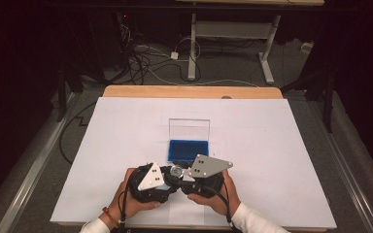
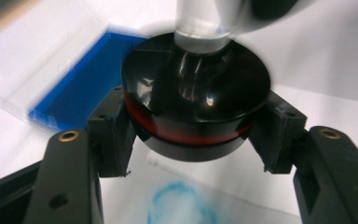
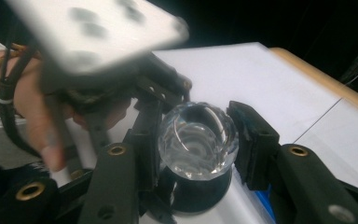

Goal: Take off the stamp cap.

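Both grippers meet near the front of the white table [image 1: 272,160], just before a blue tray [image 1: 188,150] whose clear lid [image 1: 189,129] stands upright behind it. The left gripper [image 2: 193,135] is closed on the round black base [image 2: 196,107] of a stamp (a red band runs round its side). The right gripper [image 3: 198,140] has its jaws set either side of the stamp's clear faceted knob [image 3: 198,140]; they look closed on it, though the far pad may stand slightly off. A faint blue ring mark [image 2: 179,205] lies on the paper beneath.
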